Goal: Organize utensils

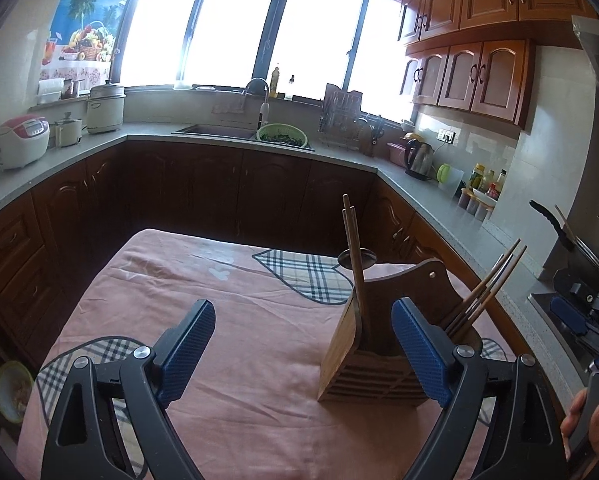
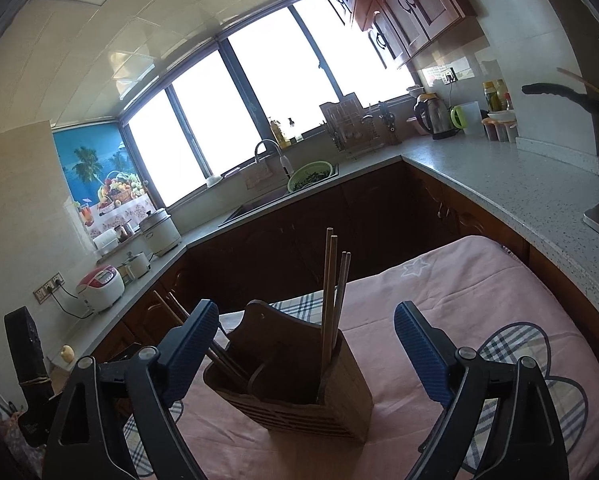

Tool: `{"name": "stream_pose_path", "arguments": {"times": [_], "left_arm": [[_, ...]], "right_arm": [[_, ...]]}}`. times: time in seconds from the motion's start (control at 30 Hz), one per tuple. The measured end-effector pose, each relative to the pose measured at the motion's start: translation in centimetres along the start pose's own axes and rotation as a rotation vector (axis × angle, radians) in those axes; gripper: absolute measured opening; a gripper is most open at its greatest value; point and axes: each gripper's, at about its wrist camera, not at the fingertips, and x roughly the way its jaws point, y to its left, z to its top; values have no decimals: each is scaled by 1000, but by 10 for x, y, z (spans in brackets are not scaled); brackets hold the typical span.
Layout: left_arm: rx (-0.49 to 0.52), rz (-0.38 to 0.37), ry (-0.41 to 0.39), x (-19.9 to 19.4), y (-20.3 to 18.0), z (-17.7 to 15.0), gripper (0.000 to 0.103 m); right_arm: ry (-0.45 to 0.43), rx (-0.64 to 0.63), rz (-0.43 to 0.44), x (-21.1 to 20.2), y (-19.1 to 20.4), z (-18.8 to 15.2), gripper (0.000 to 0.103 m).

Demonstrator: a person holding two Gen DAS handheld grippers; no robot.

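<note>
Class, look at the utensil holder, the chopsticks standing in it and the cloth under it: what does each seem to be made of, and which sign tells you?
Utensil holder: likely bamboo or wood, matte brown, with visible grain and slotted slats.
Chopsticks: probably wood or bamboo, thin, plain brown, dull finish.
Cloth: soft pink woven fabric, shown by its wrinkles and plaid heart patches.

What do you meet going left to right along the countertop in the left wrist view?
Red-and-white rice cooker → small white pot → large white cooker → faucet → green colander → dish rack → electric kettle → condiment bottles.
</note>
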Motion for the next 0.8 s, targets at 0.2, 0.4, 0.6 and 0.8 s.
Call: {"name": "stream_pose_path", "arguments": {"times": [0.2,0.4,0.6,0.8], "left_arm": [[70,46,-24,-49,-4,-17,90],[159,69,-31,-100,-17,-44,91],[141,58,-65,-152,-10,-68,91],[94,9,-28,-188,9,-86,91]], "right_arm": [[11,-41,21,-28,14,-10,93],[7,-112,32,-61,36,-26,93],[17,-195,45,-94,56,-47,94],[6,-228,29,-131,62,-73,99]]}}
